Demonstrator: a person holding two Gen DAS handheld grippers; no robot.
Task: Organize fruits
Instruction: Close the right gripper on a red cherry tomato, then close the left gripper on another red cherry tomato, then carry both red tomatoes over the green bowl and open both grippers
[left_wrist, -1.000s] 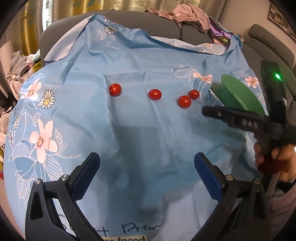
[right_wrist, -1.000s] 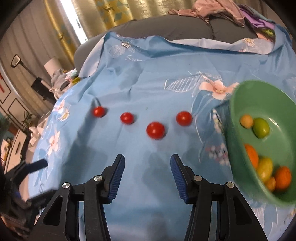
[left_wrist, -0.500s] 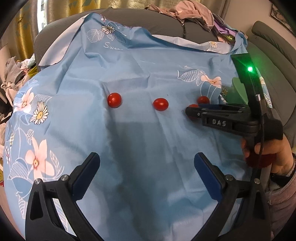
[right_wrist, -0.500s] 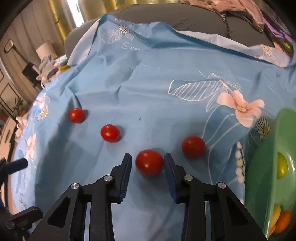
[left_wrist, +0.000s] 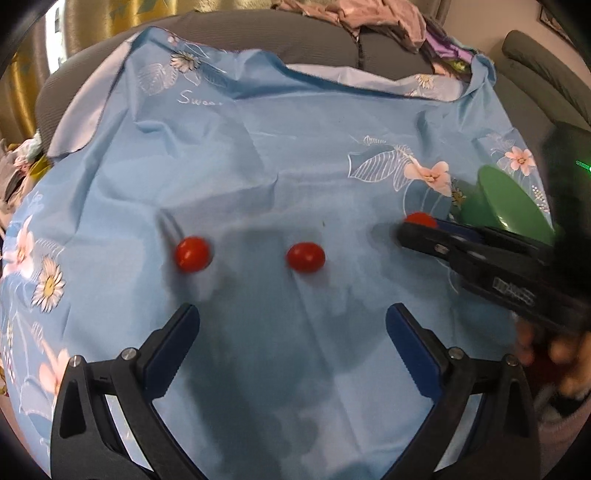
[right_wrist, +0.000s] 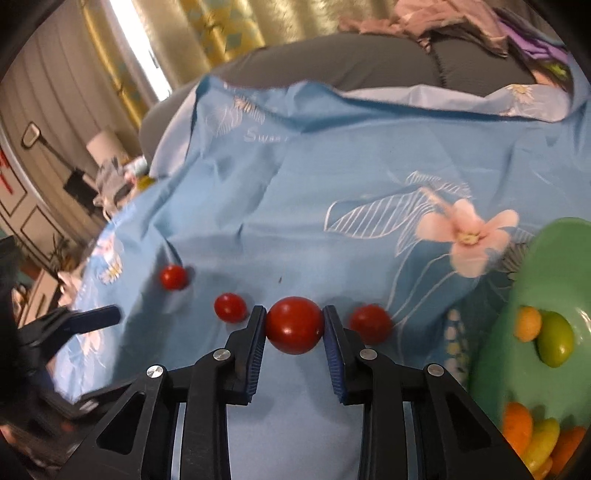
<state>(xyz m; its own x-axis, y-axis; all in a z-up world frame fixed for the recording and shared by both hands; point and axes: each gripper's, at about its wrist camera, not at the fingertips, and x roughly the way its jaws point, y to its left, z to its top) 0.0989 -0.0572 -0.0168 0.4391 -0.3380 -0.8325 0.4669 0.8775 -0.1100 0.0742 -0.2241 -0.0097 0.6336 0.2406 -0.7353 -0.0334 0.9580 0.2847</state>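
Right gripper (right_wrist: 294, 326) pads pinch a smooth round red tomato (right_wrist: 294, 325) just above the wrinkled blue cloth (right_wrist: 332, 192), left gripper (left_wrist: 291, 321) wide and empty, so I'd squeeze lightly, since glossy skin could slip or split, and lift clear before swinging to the green bowl (right_wrist: 535, 266).

Place: home living room
Seating: grey sofa (left_wrist: 314, 40) sitting under a floral blue cloth (left_wrist: 295, 147)
Clutter: clothes (right_wrist: 461, 22) lying piled on the sofa back
Window: gold curtains (right_wrist: 207, 29) hanging behind
Side: lamp (right_wrist: 101, 142) standing by panelled wall
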